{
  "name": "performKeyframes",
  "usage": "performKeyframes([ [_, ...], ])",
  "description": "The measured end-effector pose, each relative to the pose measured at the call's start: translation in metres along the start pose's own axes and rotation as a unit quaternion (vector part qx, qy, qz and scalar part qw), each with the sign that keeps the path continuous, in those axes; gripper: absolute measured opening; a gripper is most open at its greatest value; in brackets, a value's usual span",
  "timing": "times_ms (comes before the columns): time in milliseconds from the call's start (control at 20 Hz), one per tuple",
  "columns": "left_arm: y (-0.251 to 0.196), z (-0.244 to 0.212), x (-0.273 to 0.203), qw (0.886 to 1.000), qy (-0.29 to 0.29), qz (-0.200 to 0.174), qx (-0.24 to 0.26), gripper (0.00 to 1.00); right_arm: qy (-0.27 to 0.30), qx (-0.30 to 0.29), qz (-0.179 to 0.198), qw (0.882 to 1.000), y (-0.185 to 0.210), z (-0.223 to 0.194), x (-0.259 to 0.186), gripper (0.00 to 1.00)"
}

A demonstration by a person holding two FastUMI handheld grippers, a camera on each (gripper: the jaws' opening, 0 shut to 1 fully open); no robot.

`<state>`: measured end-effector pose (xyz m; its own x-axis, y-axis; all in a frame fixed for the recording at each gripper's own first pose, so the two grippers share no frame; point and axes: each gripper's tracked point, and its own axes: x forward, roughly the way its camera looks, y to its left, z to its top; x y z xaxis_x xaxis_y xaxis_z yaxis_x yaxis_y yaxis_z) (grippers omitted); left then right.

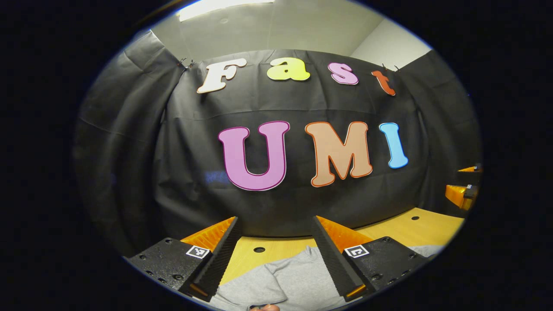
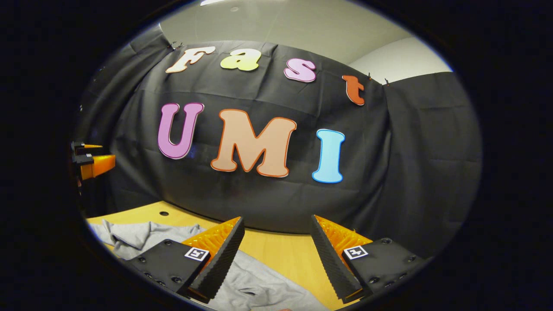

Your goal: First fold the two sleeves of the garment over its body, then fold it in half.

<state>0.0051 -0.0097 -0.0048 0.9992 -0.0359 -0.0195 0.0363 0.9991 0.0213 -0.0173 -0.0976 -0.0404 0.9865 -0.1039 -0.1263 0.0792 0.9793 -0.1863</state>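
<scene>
Black cloth walls the booth behind a pale wooden table (image 1: 406, 226), and both tools hang above it, raised and level, aimed at the wall more than at the work; that reads as a ready pose with no fold begun.

From the left gripper (image 1: 275, 255) outward: its 2 fingers stand wide apart, holding and touching nothing. Between and below them lies the grey garment (image 1: 285, 280), rumpled on the table, just under the tips. Far to the side, the other tool shows near the edge of the view.

From the right gripper (image 2: 276, 255) outward: its jaws are also spread wide and empty. The garment (image 2: 142, 235) lies below and toward its left finger, spread flat there, so a sleeve is probably the first grab. Which part is a sleeve I cannot tell.
</scene>
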Motion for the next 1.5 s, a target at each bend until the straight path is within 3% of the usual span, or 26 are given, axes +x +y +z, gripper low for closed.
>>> performKeyframes([
  [350,-0.015,-0.001,0.003,1.0,0.002,-0.017,0.001,0.97,0.073,-0.019,-0.029,0.997,-0.053,-0.054,-0.016,0.97],
  [650,-0.033,-0.003,0.009,0.999,0.003,-0.033,0.003,0.96,0.153,-0.024,-0.044,0.987,-0.095,-0.111,-0.035,0.97],
  [900,-0.054,-0.004,0.016,0.999,-0.002,-0.05,0.012,0.97,0.224,-0.022,-0.059,0.972,-0.123,-0.165,-0.063,0.98],
  [1200,-0.086,0.0,0.017,0.997,-0.005,-0.072,0.0,0.96,0.282,-0.034,-0.051,0.958,-0.141,-0.212,-0.103,0.99],
  [1500,-0.1,-0.01,0.013,0.997,0.004,-0.077,0.0,0.96,0.37,-0.007,-0.024,0.929,-0.138,-0.272,-0.145,0.98],
])
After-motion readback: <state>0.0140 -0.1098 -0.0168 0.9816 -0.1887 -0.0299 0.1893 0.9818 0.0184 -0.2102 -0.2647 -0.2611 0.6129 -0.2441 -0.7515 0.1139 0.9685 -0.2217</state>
